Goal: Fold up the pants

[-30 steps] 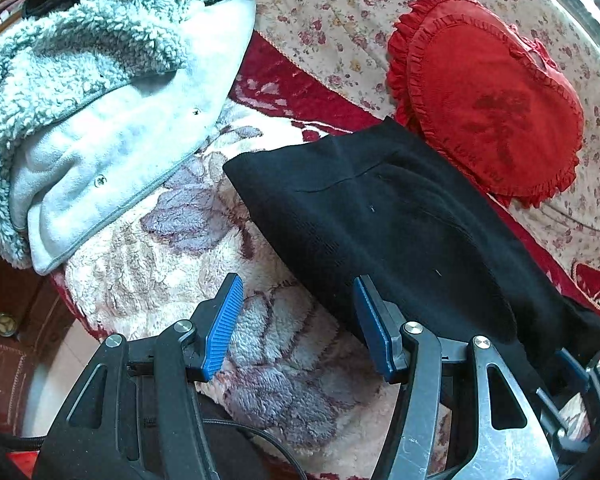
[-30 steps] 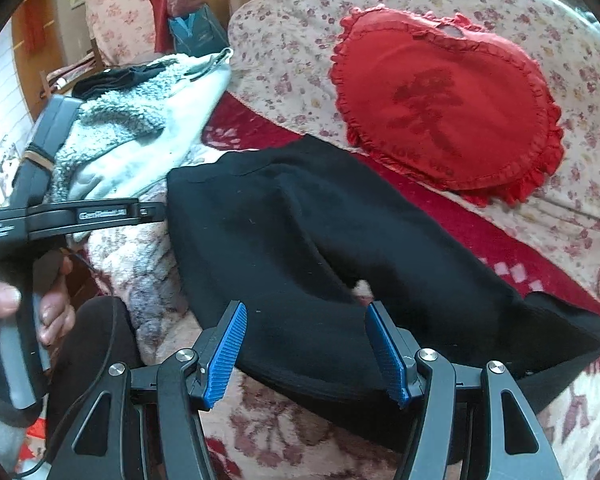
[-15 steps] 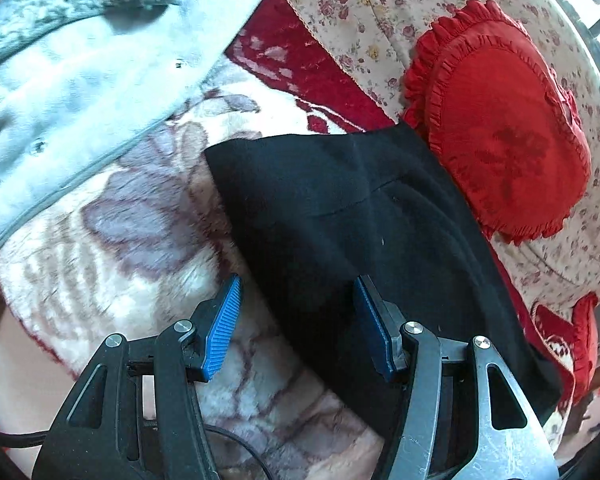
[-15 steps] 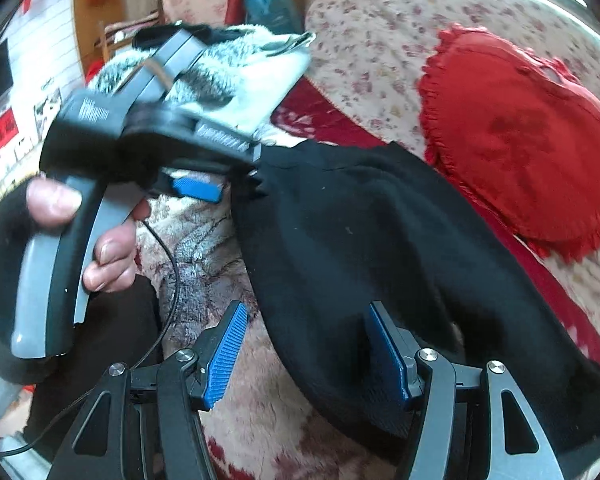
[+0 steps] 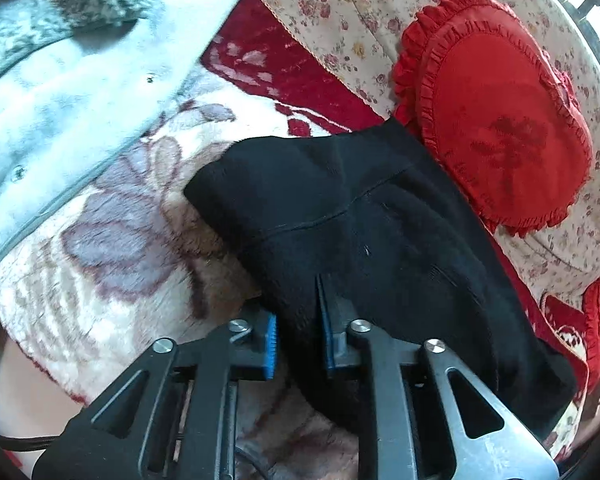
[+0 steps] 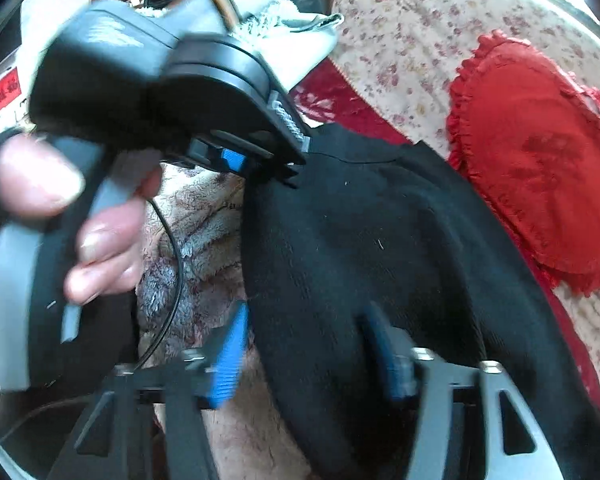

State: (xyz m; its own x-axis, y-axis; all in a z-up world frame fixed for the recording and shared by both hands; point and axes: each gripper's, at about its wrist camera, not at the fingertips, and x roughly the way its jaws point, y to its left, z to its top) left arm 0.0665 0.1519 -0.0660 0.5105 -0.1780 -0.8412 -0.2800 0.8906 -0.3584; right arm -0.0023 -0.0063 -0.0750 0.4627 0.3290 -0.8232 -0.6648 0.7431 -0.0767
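Now we see the black pants [image 5: 379,216] lying spread on the flowered blanket [image 5: 112,240] of the sofa, beside the red heart pillow [image 5: 499,116]. Our left gripper [image 5: 296,340] has just closed — its blue pads pinch the near edge of the cloth by the waist. Our right gripper [image 6: 311,356] has been closing too, with the fabric between the jaws, but they do not press it yet. No fold is made so far; we judge the whole folding is left. A grey fleece jacket [image 5: 60,72] lies well apart.
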